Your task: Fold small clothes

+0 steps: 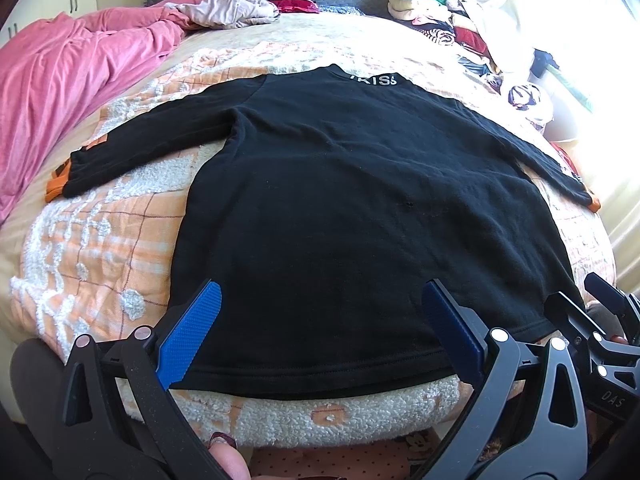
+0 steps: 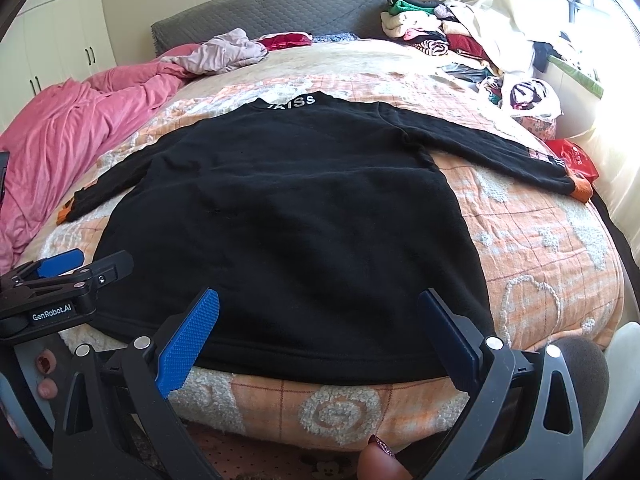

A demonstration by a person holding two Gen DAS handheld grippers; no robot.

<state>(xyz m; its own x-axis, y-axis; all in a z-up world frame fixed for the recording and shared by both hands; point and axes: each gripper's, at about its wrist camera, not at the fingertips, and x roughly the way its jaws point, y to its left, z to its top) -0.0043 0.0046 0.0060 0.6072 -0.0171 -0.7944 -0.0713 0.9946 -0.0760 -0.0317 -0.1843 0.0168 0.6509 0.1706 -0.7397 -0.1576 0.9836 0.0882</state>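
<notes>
Both grippers are spread wide with nothing between the blue pads. The left gripper (image 1: 320, 328) sits over the near hem toward the shirt's left corner, and the right gripper (image 2: 318, 330) over the same hem further right. Can't tell if the pads actually touch the fabric or just hover above it. In the right wrist view the left gripper shows at the lower left edge, just beside the hem corner.

The surface is a bed with a peach and white fleece blanket (image 1: 100, 240) covering most of it. A rumpled pink duvet (image 1: 60, 92) is bunched along the left side, there's a grey quilted headboard (image 2: 272, 8) at the far end, and a messy clothes pile (image 2: 448, 36) in the far right corner by a bright window. White cupboards (image 2: 60, 40) stand on the left wall.

The black long-sleeve shirt (image 1: 340, 200) lies flat in the middle of the blanket. Its long axis runs straight away from the cameras: hem at the near edge of the bed, collar with white lettering at the far end. Sleeves are spread out to both sides, with orange cuffs (image 2: 582, 190) at the ends.
</notes>
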